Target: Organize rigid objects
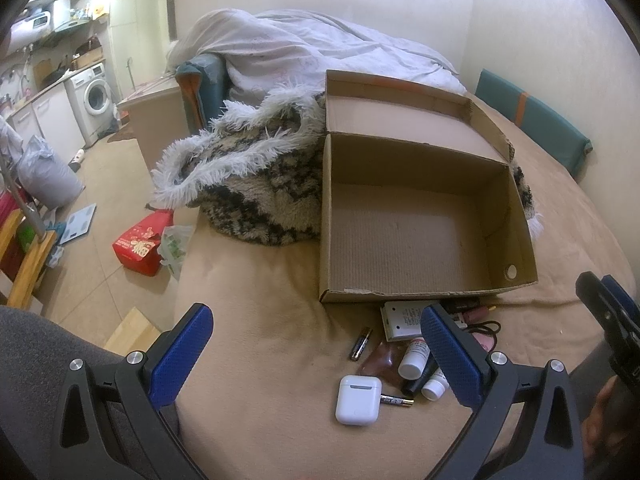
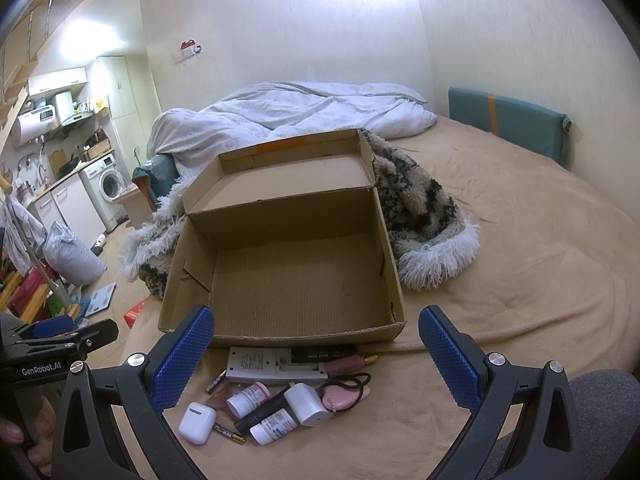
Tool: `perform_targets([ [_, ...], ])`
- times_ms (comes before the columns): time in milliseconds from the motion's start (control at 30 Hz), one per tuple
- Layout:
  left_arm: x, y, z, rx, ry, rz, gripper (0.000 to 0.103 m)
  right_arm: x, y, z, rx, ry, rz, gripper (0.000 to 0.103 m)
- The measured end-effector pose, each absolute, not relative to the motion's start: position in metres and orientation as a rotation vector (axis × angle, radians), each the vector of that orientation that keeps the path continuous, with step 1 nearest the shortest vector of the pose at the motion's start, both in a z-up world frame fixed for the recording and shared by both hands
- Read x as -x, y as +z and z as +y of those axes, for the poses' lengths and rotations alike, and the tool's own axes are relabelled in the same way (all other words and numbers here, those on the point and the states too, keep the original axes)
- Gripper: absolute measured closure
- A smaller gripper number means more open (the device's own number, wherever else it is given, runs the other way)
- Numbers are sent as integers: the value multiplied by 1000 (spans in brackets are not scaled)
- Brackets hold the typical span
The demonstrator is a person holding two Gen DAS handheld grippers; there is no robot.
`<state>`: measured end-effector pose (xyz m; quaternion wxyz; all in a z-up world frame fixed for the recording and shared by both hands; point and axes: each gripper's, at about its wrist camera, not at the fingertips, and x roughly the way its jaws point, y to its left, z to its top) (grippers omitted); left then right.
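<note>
Left gripper (image 1: 316, 350) fingers wide apart, empty, right gripper (image 2: 316, 350) likewise, above earbud case (image 1: 356, 399)

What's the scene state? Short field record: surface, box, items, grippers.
surface: bed, tan cover
box: cardboard box, lid open, nothing inside
items: all outside the box, clustered at its near wall: earbud case, two batteries, two bottles, remote, white plug, hair tie
left gripper: open, holds nothing, above the items
right gripper: open, holds nothing, above the items
progress: nothing boxed yet
</note>
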<state>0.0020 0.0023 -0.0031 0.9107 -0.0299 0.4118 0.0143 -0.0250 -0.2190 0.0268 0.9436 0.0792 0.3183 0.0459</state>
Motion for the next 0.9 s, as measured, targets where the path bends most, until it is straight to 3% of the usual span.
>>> perform_targets([
  [900, 0, -3, 9, 71, 39, 849, 0, 28, 24, -218, -160, 95, 645, 0],
])
